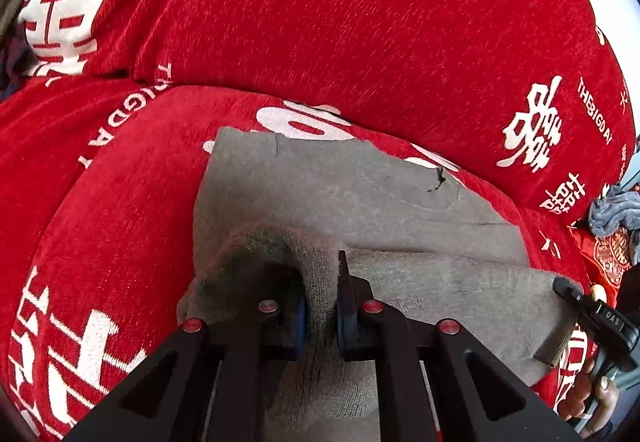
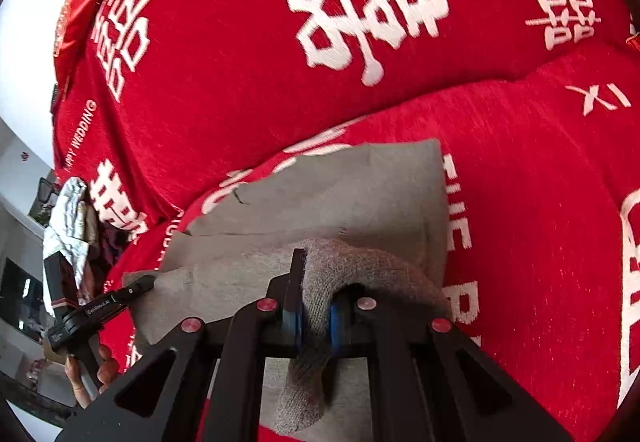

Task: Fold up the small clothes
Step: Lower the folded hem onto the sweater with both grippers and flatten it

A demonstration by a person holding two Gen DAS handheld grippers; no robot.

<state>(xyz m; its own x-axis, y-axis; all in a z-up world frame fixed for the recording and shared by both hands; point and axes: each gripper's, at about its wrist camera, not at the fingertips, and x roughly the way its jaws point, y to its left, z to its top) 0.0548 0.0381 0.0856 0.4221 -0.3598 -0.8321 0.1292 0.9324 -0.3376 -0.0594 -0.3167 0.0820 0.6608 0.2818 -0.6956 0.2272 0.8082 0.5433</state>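
- On the red sofa cover [image 1: 360,21] printed with white characters lies the grey garment [image 1: 360,193], spread across the seat cushion near the middle of both wrist views.
- Its near hem is bunched and lifted, so the cloth under the fold is hidden; whether one layer or several are caught cannot be told.
- The left gripper [image 1: 322,318] pinches a ridge of that grey knit between its blue pads [image 1: 301,322], jaws drawn close on the cloth.
- The right gripper [image 2: 314,318] likewise clamps a hump of the garment, the fabric hanging down between its fingers toward 6 o'clock.
- In the left view the other gripper's tip touches the garment's corner at 4 o'clock; the hand [image 1: 588,394] holding it is cut off by the frame edge.
- The garment's far edge runs from 11 to 2 o'clock, a small dark thread mark [image 1: 438,177] near its 1 o'clock side.
- Bare red cushion lies open at 9 o'clock in the left view and at 3 o'clock in the right view.
- A crumpled blue-grey cloth [image 1: 616,209] sits at 3 o'clock, partly cropped.
- A pale bundle [image 2: 68,226] at 9 o'clock in the right view is too blurred to identify.
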